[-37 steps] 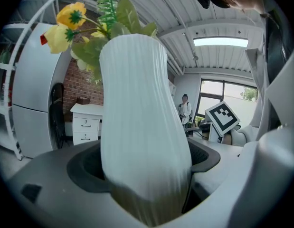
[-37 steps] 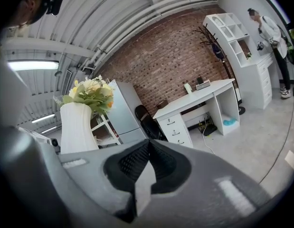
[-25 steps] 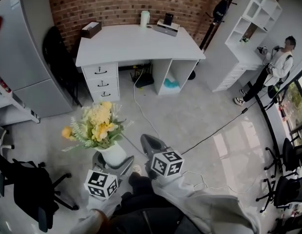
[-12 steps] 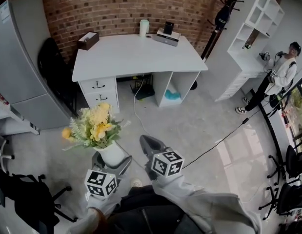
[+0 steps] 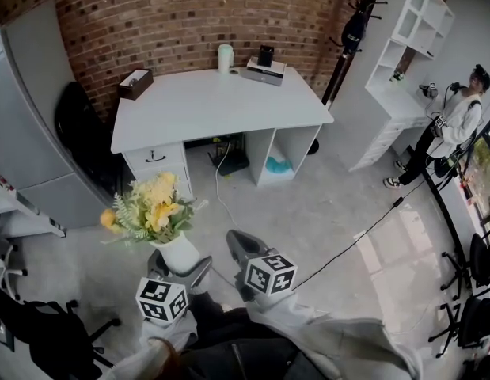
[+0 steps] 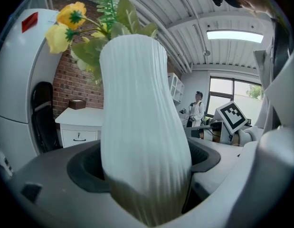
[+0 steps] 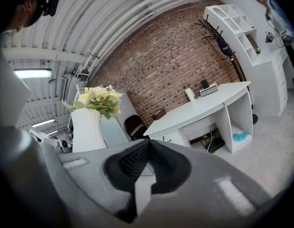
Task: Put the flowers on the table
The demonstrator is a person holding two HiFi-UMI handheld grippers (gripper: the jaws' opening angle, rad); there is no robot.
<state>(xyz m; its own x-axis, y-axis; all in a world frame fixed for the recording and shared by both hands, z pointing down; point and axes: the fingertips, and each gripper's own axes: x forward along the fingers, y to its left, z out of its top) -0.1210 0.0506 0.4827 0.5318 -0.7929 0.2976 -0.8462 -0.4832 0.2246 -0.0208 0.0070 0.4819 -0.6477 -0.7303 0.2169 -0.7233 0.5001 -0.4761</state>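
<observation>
The yellow flowers (image 5: 150, 208) stand in a ribbed white vase (image 6: 137, 127), which is held upright in the air above the grey floor (image 5: 324, 204), well apart from the white bench (image 5: 221, 105) by the brick wall. The left tool (image 5: 180, 266) grips the vase low on its body, a pad pressed against each side. The right tool (image 7: 147, 146) has its jaws together on nothing and hovers just beside the vase. By my reading the carry toward the bench is in hand and the placing is not yet done. The next move calls for bringing the vase over a bare front part of the bench, clear of the brown box (image 5: 134, 83), and setting it down upright before the jaws let go.
</observation>
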